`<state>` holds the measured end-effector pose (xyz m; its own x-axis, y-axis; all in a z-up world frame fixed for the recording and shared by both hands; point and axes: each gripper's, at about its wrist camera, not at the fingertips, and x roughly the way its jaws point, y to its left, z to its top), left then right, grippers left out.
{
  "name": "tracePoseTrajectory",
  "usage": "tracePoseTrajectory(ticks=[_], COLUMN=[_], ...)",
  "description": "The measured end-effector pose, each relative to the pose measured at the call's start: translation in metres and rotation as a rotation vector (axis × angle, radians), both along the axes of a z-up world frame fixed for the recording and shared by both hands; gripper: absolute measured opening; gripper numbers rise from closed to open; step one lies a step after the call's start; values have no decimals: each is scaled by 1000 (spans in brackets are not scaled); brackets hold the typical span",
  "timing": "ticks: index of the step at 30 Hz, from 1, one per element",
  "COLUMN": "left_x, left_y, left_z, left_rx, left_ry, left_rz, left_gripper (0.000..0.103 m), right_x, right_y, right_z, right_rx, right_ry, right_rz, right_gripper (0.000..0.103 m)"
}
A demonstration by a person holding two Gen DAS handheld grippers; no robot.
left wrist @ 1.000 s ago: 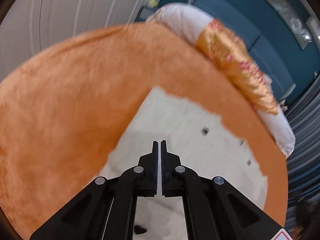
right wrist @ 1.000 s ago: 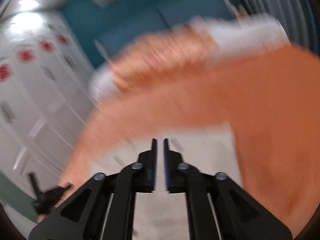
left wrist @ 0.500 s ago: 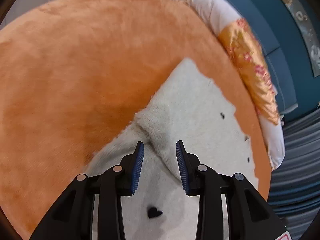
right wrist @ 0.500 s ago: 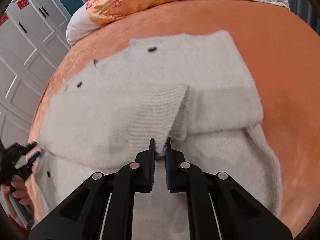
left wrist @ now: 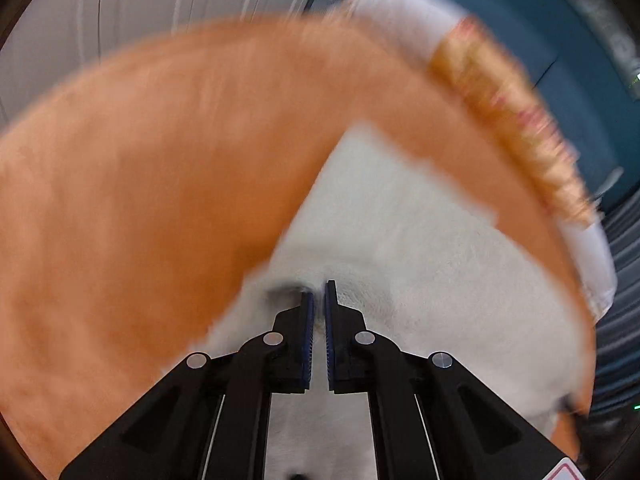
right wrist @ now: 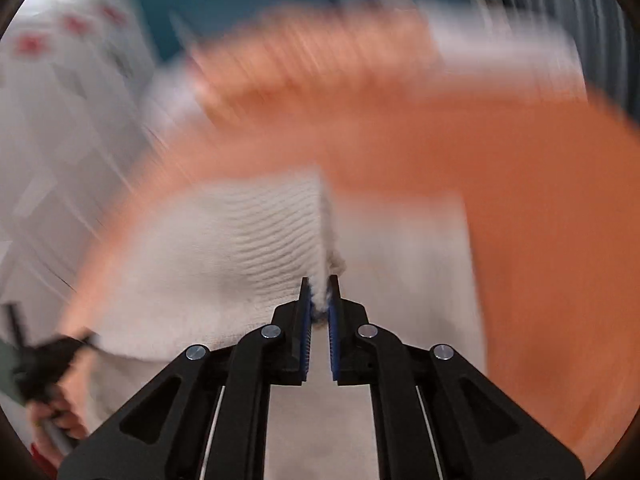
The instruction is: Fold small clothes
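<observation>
Fingers of right gripper [right wrist: 319, 294] pinched on sweater [right wrist: 240, 248] cuff, ribbed sleeve lifted off the body, running up-left from the tips. Left gripper [left wrist: 319, 300] fingers closed, tips dug into sweater edge beside the orange bed [left wrist: 140, 200]; fabric seems caught between them, blur makes it unsure. Sweater lies flat on bed ahead of both. Next fold likely hinges on right hand carrying the sleeve across the body.

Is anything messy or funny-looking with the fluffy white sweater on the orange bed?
Nothing looks torn or spilled. The white sweater is only part folded: its ribbed edge stands up off the orange blanket, pinched in the right gripper. The left gripper pinches another bunched fold. Both views are blurry.
</observation>
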<state>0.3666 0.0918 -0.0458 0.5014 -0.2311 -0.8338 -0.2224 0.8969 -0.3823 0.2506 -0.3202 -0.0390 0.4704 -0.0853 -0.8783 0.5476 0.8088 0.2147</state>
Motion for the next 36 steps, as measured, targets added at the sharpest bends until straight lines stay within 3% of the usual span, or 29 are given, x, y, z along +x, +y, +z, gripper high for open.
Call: tracePoseTrajectory(ticks=[2,6,9,14,17,21,22,23,24,25,26,29,30,31,32,34,36], left_x=[-5,-4,-2,-2,-5,-6,-6,-6,-6,-6,-7,-7,-7,-7,-7,-6,-5], left_y=[3,-3,-9,-9,-8,-7,-7,-8,-9,-9,-10,-9,-9,-10,-11,-13,-14], left_z=[-3,-3,-6,-12,-15,-15,-16,-16,-16,-16,-16,-16,-17,-18,-18,-19,-18], left_rx=[-24,37,83,134,140,131,133,135,140,147,152,153,155,160,165,181,188], left_ry=[-19,-33,-45,-76,-107,-118,-121,-124,-127,-130,-132,-138,-141,-143,-145,-146,-144], left_rz=[16,-23,-56,-104,-118,-121,-122,-129,-132,-135,-139,-149,-153,-153,-155,-156,-160], left_gripper=[4,4,5,9,10,11,11,11,11,11,11,11,11,11,11,12,12], right_x=[-14,-30,-15,-25,-29,-22,-20,-6,6,15,16,-5,-11,-14,-8,3,-4], right_y=[5,10,0,0,0,-8,-8,-12,-14,-13,-11,-8,-9,-14,-20,-31,-22], right_z=[3,33,-13,-10,-7,14,15,9,1,-3,5,56,63,58,42,-8,-7], right_rx=[10,-7,32,109,144,167,163,172,180,164,121,53,38,-10,-14,29,-20], right_ry=[-85,-249,-70,-145,-161,-242,-230,-175,-104,-47,-68,-305,-346,-329,-257,-31,-60], right_rz=[-2,-4,-24,-48,-60,-94,-95,-82,-69,-59,-41,-38,-49,-82,-101,-102,-73], right_gripper=[6,6,6,7,17,54,55,55,37,9,7,5,4,2,2,1,2])
